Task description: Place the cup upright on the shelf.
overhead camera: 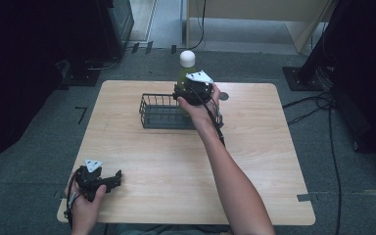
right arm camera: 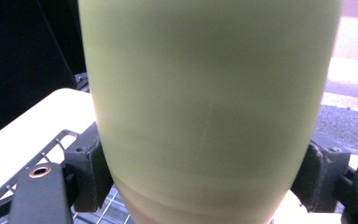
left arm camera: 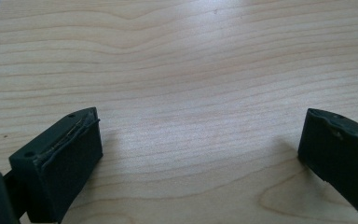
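Note:
A green bottle [overhead camera: 182, 73] with a white cap [overhead camera: 187, 58] stands upright in my right gripper [overhead camera: 188, 87], which is shut on its body above the right end of a black wire basket [overhead camera: 162, 111]. Seen from the right gripper view, the bottle [right arm camera: 209, 107] sits pressed between both pads [right arm camera: 91, 172], with basket wire [right arm camera: 42, 161] below it. Whether the bottle's base touches the basket floor is hidden. My left gripper [overhead camera: 119, 177] rests at the table's front left corner, open; its two jaws stand wide apart over bare wood [left arm camera: 196, 135].
The wooden table [overhead camera: 254, 147] has a small dark round mark [overhead camera: 223, 96] right of the basket. Grey carpet surrounds it, with cables [overhead camera: 318, 105] on the floor at the right and dark stands behind.

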`<state>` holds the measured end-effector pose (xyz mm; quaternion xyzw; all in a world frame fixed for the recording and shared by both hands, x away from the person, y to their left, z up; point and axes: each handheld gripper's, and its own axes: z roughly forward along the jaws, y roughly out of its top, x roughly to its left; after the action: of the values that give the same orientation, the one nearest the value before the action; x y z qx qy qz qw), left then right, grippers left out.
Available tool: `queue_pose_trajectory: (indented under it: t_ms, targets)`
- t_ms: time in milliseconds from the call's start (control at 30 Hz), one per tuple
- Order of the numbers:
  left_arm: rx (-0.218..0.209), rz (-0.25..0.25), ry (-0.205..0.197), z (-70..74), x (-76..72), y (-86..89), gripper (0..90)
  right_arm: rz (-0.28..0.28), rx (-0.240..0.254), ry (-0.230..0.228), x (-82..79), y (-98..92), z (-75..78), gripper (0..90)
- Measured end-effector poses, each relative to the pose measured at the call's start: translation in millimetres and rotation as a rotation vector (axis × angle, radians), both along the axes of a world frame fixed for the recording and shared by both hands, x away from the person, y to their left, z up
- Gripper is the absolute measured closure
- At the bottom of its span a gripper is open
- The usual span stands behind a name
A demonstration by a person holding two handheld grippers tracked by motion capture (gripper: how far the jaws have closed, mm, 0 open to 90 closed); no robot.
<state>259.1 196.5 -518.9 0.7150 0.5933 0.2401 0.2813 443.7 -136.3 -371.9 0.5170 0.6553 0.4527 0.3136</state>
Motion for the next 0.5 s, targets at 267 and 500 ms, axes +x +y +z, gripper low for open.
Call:
queue_pose_trajectory:
  t_ms: [267, 500]
  targets:
    - [0.0, 0.0, 0.0, 0.0, 0.0, 0.0, 0.0, -0.007, 0.008, 0.021, 1.8, -3.3, -9.6, 20.8]
    - [0.0, 0.0, 0.0, 0.0, 0.0, 0.0, 0.0, 0.0, 0.009, 0.011, 2.4, -6.2, -16.8, 20.7]
